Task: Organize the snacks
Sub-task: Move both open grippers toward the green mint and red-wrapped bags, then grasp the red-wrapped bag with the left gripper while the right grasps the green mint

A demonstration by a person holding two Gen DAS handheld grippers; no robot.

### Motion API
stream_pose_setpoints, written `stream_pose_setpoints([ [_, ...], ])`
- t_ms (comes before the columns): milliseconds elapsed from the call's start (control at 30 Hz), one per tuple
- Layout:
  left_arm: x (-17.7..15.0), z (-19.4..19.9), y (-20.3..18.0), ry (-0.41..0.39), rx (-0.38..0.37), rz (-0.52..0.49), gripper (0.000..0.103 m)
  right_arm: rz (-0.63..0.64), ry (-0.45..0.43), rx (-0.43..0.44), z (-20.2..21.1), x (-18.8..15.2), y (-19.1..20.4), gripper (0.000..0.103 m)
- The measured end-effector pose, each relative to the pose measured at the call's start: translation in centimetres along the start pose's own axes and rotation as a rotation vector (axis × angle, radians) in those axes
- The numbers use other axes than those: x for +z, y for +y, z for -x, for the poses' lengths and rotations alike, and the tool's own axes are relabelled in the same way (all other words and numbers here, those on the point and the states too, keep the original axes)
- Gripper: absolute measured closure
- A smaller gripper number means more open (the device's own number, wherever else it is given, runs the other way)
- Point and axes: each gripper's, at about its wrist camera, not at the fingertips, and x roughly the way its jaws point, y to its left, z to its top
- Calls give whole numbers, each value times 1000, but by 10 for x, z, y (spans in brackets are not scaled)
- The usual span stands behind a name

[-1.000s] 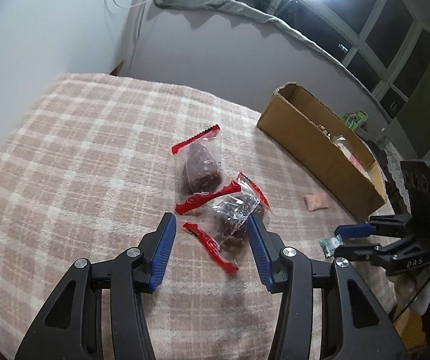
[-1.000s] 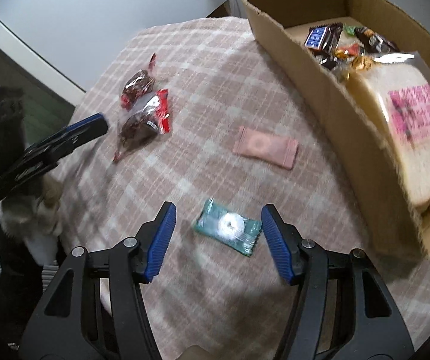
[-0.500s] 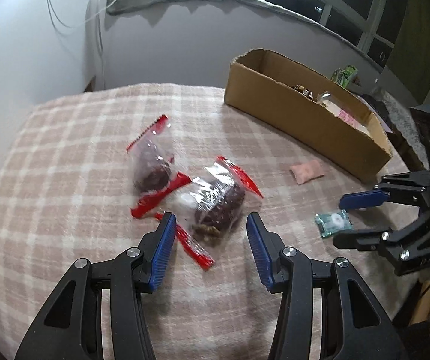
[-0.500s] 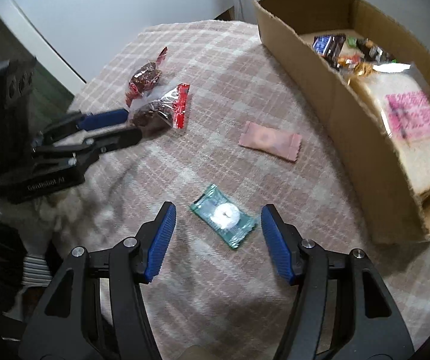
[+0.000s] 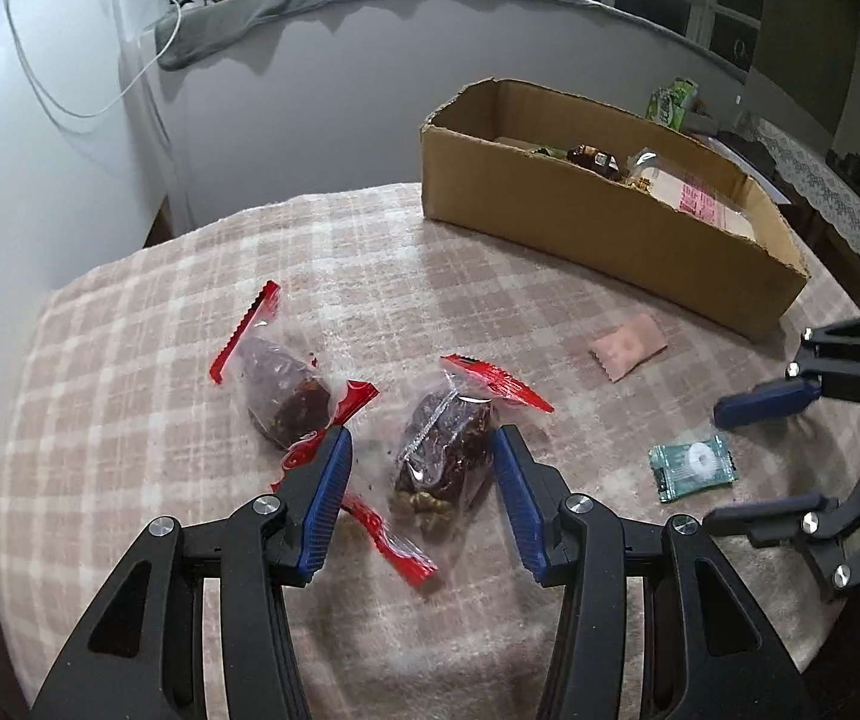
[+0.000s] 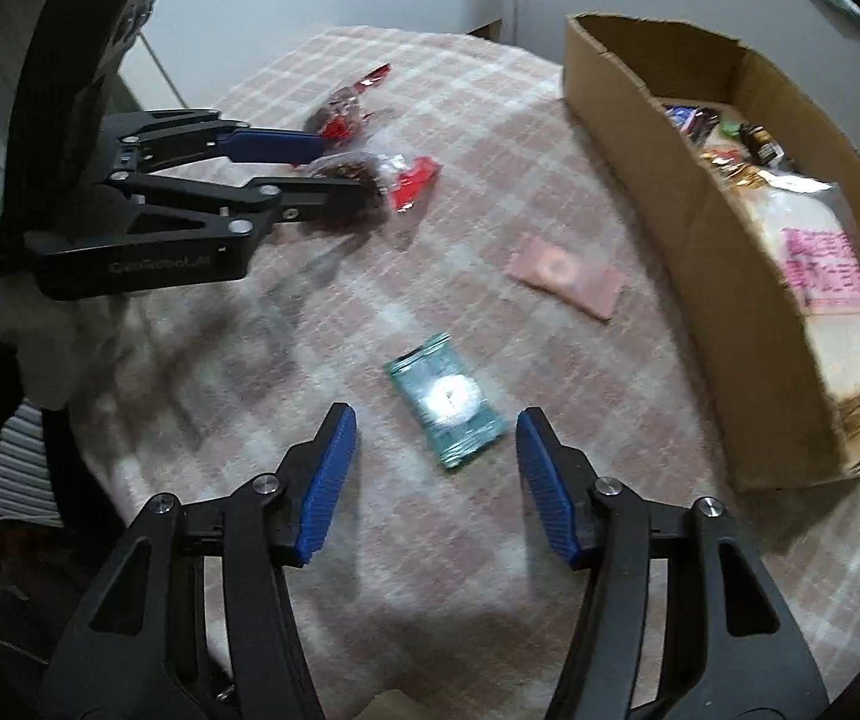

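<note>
Left wrist view: the left tongs (image 5: 418, 465) are spread wide around a date packet (image 5: 445, 459) on the surface (image 5: 130, 360) — nothing gripped. The right tongs (image 6: 436, 444) are held wide around a green candy (image 6: 445, 399); the box (image 6: 670, 192) is seen far right.

Outside the cardboard box (image 5: 598, 228) lie 2 red-ended date packets (image 5: 445, 450), 1 green candy (image 5: 692, 466) and 1 pink sachet (image 5: 628, 347).

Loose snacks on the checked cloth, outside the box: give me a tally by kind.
Clear packets with red ends: 2, one between the left gripper's fingers, one beside it
Green candy packet: 1
Pink packet: 1
Total: 4
</note>
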Motion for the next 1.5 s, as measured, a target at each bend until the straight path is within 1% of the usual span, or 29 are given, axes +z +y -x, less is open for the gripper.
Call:
stream_pose_setpoints([
  [100,3,-6,-1,11,1,-22,51,7,-2,-4,-3,3,-2,44],
  [267,5,-16,-2,24,-10,-25,51,32,-2,-22,-8,7,4,44],
  [333,3,-19,-7,21,1,-40,51,43,-6,-31,-9,7,7,45],
  [400,3,-19,-9,7,0,-37,53,68,-8,-58,-9,6,12,52],
  [467,3,-18,-8,5,-5,-24,55,84,-8,-59,-9,5,14,59],
  [500,3,-17,-7,3,-5,-21,56,84,-8,-59,-9,5,14,61],
  [633,2,-16,-8,1,0,-9,57,84,-13,-61,-10,4,12,64],
  [700,2,-15,-9,-2,-2,-3,57,82,-14,-64,-9,3,12,73],
  [767,0,-13,-10,-5,-3,1,57,76,-15,-67,-8,2,10,77],
  [1133,-3,4,-18,-38,-12,27,58,59,-30,-77,-6,0,12,77],
  [1267,-2,13,-21,-56,-3,27,58,49,-43,-82,0,-3,11,77],
  [1500,-1,37,-38,-113,5,-3,58,34,-84,-94,20,-7,10,77],
])
